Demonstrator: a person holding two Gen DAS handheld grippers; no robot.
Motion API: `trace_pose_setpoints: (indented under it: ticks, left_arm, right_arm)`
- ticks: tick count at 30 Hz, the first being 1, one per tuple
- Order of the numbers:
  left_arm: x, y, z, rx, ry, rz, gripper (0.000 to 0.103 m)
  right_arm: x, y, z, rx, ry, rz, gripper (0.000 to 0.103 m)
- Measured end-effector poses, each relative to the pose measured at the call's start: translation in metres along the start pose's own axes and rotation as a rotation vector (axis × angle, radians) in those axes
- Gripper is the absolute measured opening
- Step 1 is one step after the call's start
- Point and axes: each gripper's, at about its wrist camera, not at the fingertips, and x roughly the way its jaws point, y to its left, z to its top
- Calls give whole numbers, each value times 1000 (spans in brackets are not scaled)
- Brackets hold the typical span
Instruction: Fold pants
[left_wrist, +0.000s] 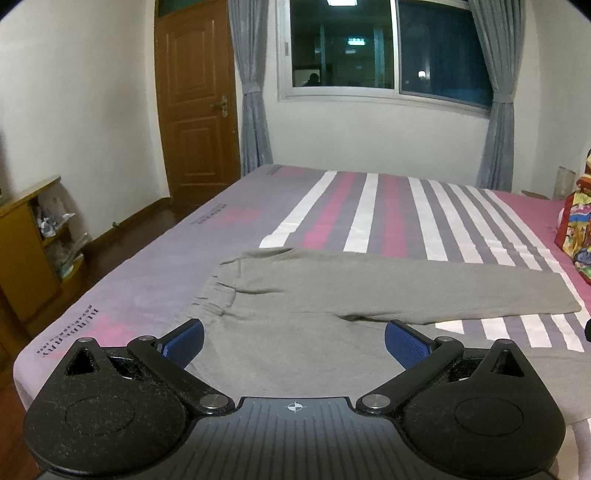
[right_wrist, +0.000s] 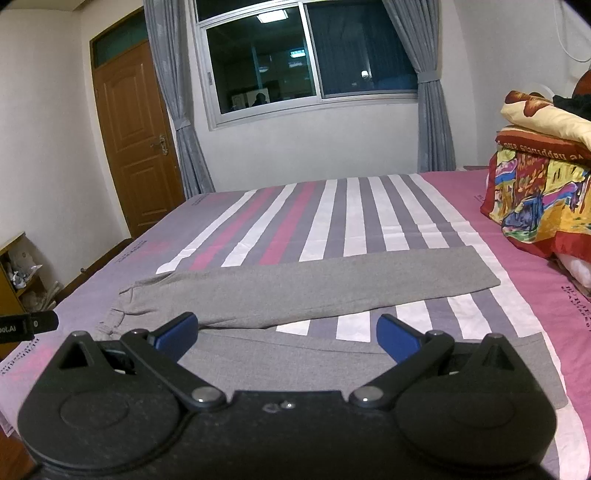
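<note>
Grey pants (left_wrist: 332, 291) lie spread flat on the striped bed (left_wrist: 369, 206), waistband at the left, both legs reaching right. In the right wrist view the pants (right_wrist: 295, 291) show a far leg and a near leg with a gap between them. My left gripper (left_wrist: 294, 341) is open and empty, hovering over the seat of the pants near the bed's front edge. My right gripper (right_wrist: 287, 334) is open and empty, above the near leg. The tip of the left gripper (right_wrist: 37, 321) shows at the left edge of the right wrist view.
A folded colourful quilt (right_wrist: 539, 192) is stacked at the bed's right side, also seen in the left wrist view (left_wrist: 578, 229). A wooden shelf (left_wrist: 26, 243) stands left of the bed, a brown door (left_wrist: 195, 99) beyond it. A window with grey curtains (right_wrist: 306, 62) faces the bed.
</note>
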Motion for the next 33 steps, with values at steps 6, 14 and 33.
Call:
trace_pose_setpoints:
  ticks: [6,14,33]
  left_arm:
    - [4,2,-1,-7,5,4,103]
    - [10,2,-2,-5,9,8,103]
    - [26,7,0,-2,21,20,103]
  right_arm:
    - [1,1,1,-2,-2,6,103]
    - [7,3,1,-13,3,8,103]
    - [18,10,0,-26,14,21,103]
